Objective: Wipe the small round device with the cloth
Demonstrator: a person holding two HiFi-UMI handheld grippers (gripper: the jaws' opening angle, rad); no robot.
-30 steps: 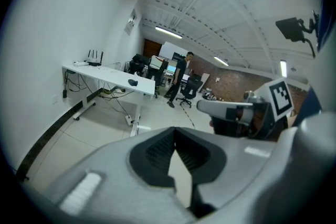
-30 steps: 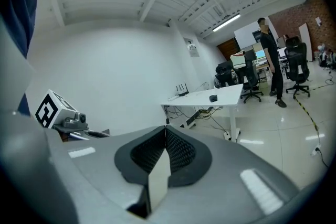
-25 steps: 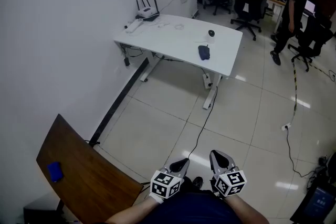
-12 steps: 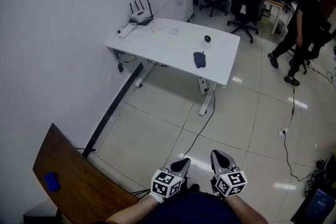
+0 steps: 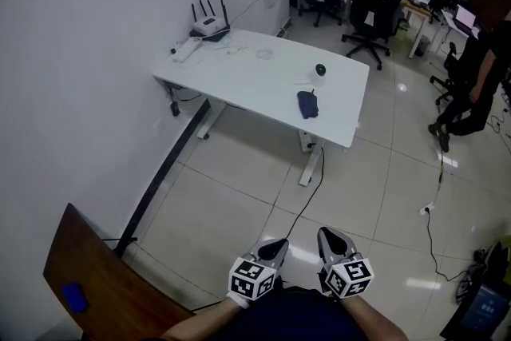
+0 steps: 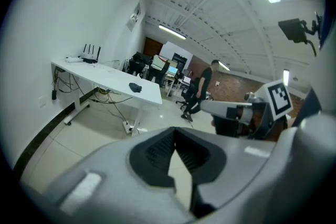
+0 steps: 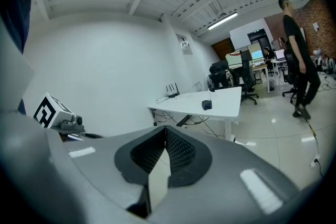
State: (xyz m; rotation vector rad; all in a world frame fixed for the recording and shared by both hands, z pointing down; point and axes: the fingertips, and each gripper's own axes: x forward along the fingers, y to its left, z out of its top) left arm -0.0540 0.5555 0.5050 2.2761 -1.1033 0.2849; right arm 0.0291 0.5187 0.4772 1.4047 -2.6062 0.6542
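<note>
Far ahead on a white desk [image 5: 239,68] lies the dark blue cloth [image 5: 307,104], with the small round black device [image 5: 320,70] just beyond it. The left gripper view shows the cloth [image 6: 135,87] as a small dark lump on the desk, and the right gripper view shows both the cloth [image 7: 207,105] and the device [image 7: 211,89]. My left gripper [image 5: 274,250] and right gripper [image 5: 333,242] are held side by side low in front of me, over the tiled floor and well short of the desk. Both are shut with nothing in them.
A router [image 5: 207,26] and cables sit at the desk's far left corner. A brown wooden table [image 5: 104,283] with a small blue object [image 5: 74,297] is at my lower left. A cable [image 5: 307,188] runs across the floor. Office chairs [image 5: 371,12] and a walking person [image 5: 479,84] are at the right.
The desk has shifted lower and nearer in the head view. The person at the right has walked further right. Both grippers keep their place in the frame, still shut.
</note>
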